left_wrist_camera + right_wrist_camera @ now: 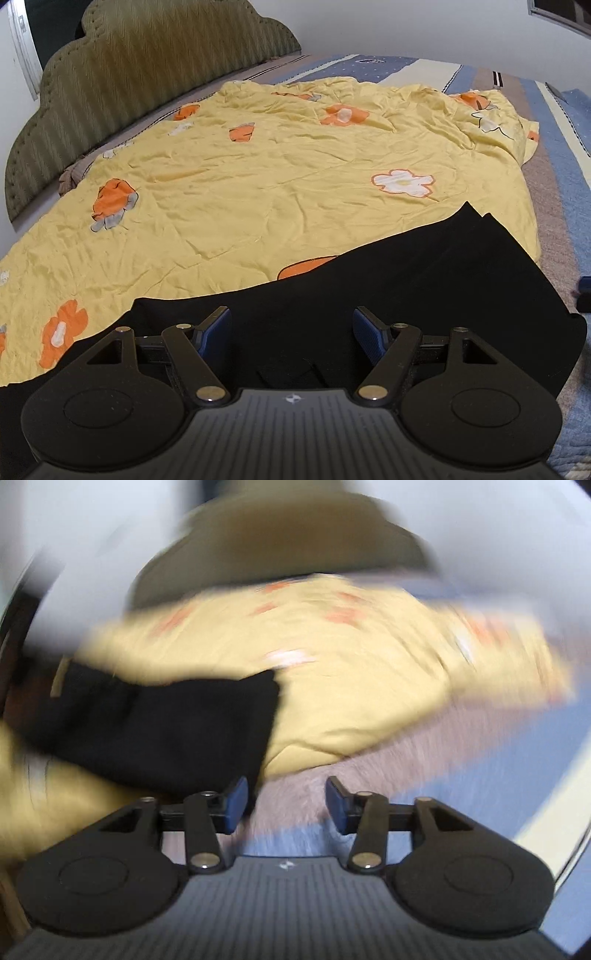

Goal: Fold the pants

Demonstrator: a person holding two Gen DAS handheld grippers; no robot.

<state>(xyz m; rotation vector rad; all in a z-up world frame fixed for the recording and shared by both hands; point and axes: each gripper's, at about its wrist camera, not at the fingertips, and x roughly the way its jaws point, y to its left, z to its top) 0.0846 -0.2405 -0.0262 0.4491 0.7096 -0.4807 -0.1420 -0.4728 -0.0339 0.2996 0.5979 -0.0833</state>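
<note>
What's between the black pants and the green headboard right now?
Only the yellow floral quilt lies between the black pants and the green headboard; the left wrist view shows this clearly.

Your left wrist view is sharp and evenly lit by soft indoor light, with no hard shadows or glare. The yellow quilt (258,184) shows every wrinkle, while the black pants (424,266) read as a flat dark mass with almost no detail. Fisheye bending curves the headboard (122,85) and far edges. Your right wrist view is heavily smeared by motion blur: the quilt (351,664) and pants (147,731) streak, and only the right gripper (286,797) stays fairly crisp.
</note>
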